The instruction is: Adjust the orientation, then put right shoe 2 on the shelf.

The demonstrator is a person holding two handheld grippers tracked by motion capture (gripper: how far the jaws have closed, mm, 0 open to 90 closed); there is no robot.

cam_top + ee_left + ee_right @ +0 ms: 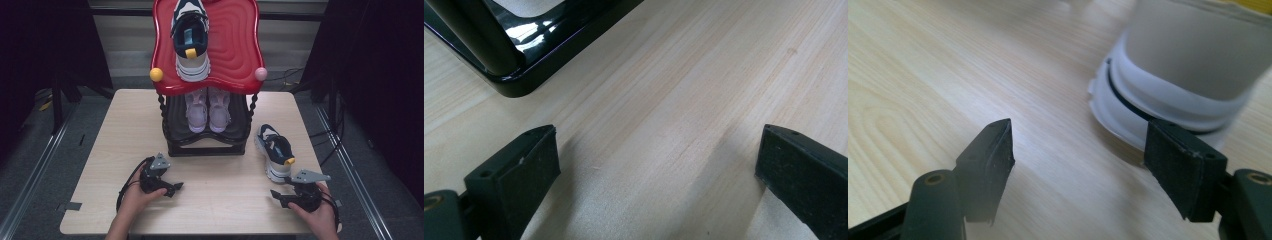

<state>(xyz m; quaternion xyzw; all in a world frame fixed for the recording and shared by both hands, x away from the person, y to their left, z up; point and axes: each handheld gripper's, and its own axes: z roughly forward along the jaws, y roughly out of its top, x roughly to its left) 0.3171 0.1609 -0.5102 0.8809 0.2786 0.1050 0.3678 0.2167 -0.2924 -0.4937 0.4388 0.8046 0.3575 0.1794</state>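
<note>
Navy sneaker (275, 150): navy and white upper, thick white ribbed sole, yellow tab at the heel. It stands upright on the table (125, 145), right of centre in the high view, heel toward the bottom edge. In the right gripper view its heel (1193, 70) fills the upper right: smooth grey heel panel over a layered white rubber sole with a dark groove.

Right claw (276, 196): lower right of the high view, just below the sneaker's heel, held in a hand (315, 212). Jaws moderately wide, nothing between them; one black pad (1180, 160) sits just beside the sole edge, and I cannot tell whether it touches.

Left claw (176, 187): lower left of centre in the high view, in the other hand (137, 197). Jaws wide, bare table between them. Pads are matte black with a faintly grainy face.

Table: pale wood, fine straight grain, rounded corners.

Rack (205, 145): glossy black frame with twisted posts, at top centre of the high view; its rounded base corner (519, 80) shows at the upper left of the left gripper view.
- Top tray (235, 55): red, glossy, wavy rim, concentric ripples, with a yellow ball (156, 74) and a pink ball (260, 73) at the front corners. Holds a second navy sneaker (191, 40), heel toward the camera.
- Lower shelf: a pair of pale pink shoes (207, 110), side by side.
</note>
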